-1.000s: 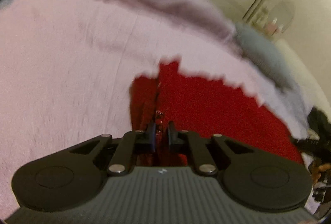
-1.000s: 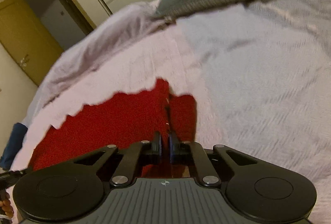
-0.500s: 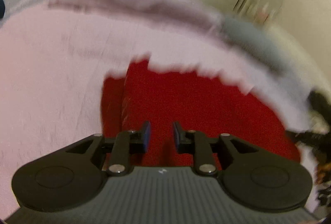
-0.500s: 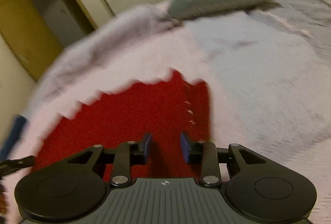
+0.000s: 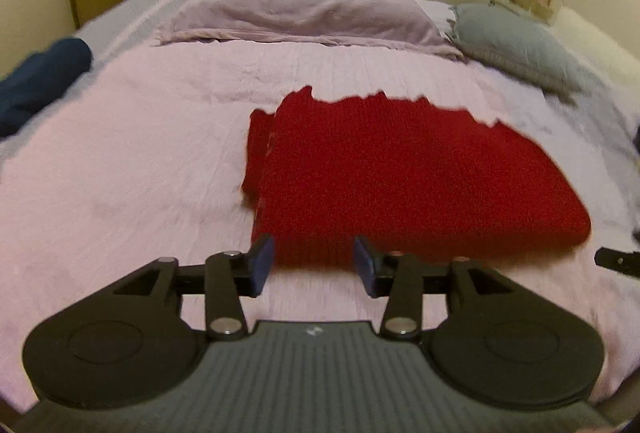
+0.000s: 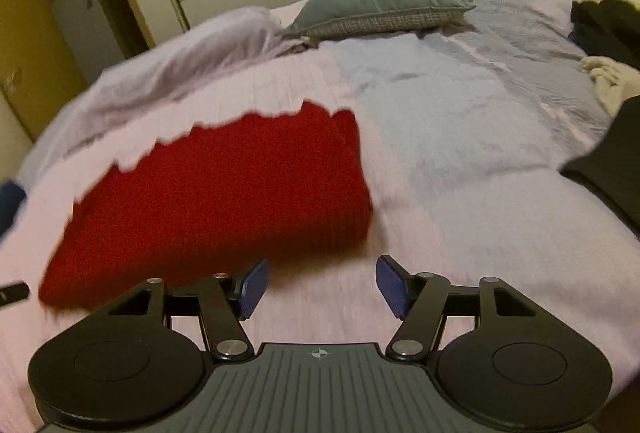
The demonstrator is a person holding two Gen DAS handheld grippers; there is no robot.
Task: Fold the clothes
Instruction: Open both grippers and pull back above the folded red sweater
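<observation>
Now both my grippers are spread apart with nothing between the pads: left gripper at bottom centre of its view, right gripper likewise. The red knit lies flat on the pink bedspread, centre-right in the left view, centre-left in the right view. It reads as a compact slab with layered edges showing along its left side in the left view, so it already lies folded at least once; whether another fold is due I cannot judge. Its far edge looks scalloped. Near edge sits just beyond my left pads, a little apart from them; in the right view its near right corner is just up-left of my right gripper. Handling judgement: soft, thick ribbed knit, light to moderate weight, limp, not slippery, not fragile. It will sag if lifted by one point and the layers may slide apart. Best hold, if needed: pinch through all layers at the two near corners, one gripper each, keeping the edge taut. Grey pillow upper centre, dark blue cloth at far left, well clear.
</observation>
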